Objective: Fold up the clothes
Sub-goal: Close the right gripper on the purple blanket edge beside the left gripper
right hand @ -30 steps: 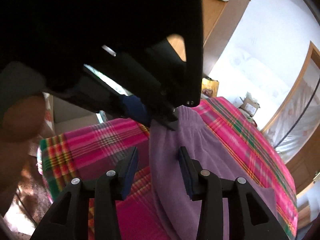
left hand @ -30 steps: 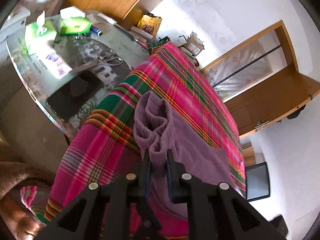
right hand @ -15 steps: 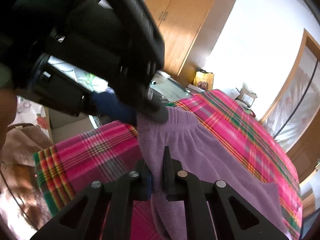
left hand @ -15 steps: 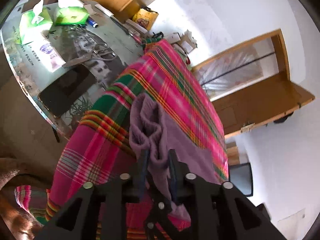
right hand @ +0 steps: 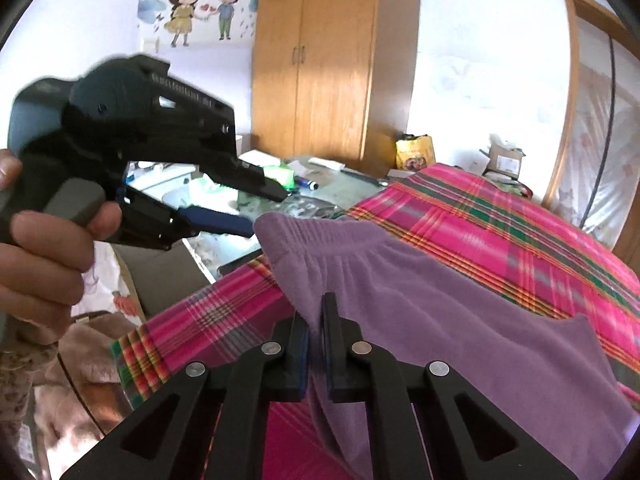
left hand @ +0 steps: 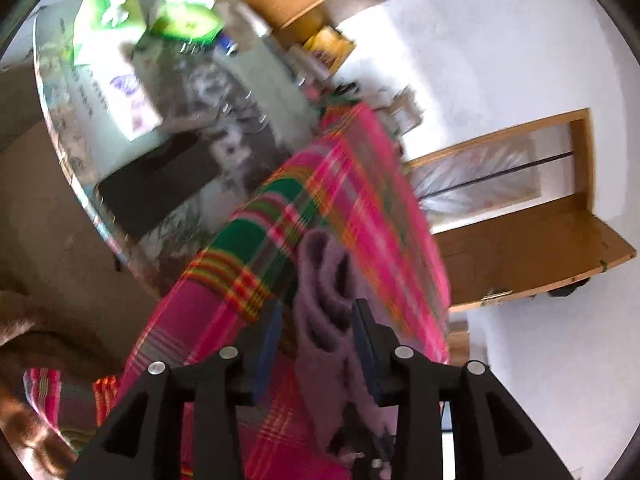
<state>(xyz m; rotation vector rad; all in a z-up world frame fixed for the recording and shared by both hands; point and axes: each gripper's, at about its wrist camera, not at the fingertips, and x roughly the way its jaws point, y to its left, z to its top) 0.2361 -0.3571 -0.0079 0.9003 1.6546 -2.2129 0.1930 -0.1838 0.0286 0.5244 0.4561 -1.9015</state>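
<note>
In the left wrist view, which was blurred, we saw our left gripper (left hand: 316, 344) at the bottom centre with its jaws just opening, and the bunched purple garment (left hand: 324, 304) seemed to hang loose between the fingers (left hand: 266, 344) over the pink plaid cloth (left hand: 360, 200). In the right wrist view, our right gripper (right hand: 316, 336), low in the frame, had just closed and pinched the garment's near edge, the garment spreading rightward across the plaid cloth, while a hand (right hand: 44, 248) at the left edge carried the left gripper, its jaws parted just beside the waistband.
</note>
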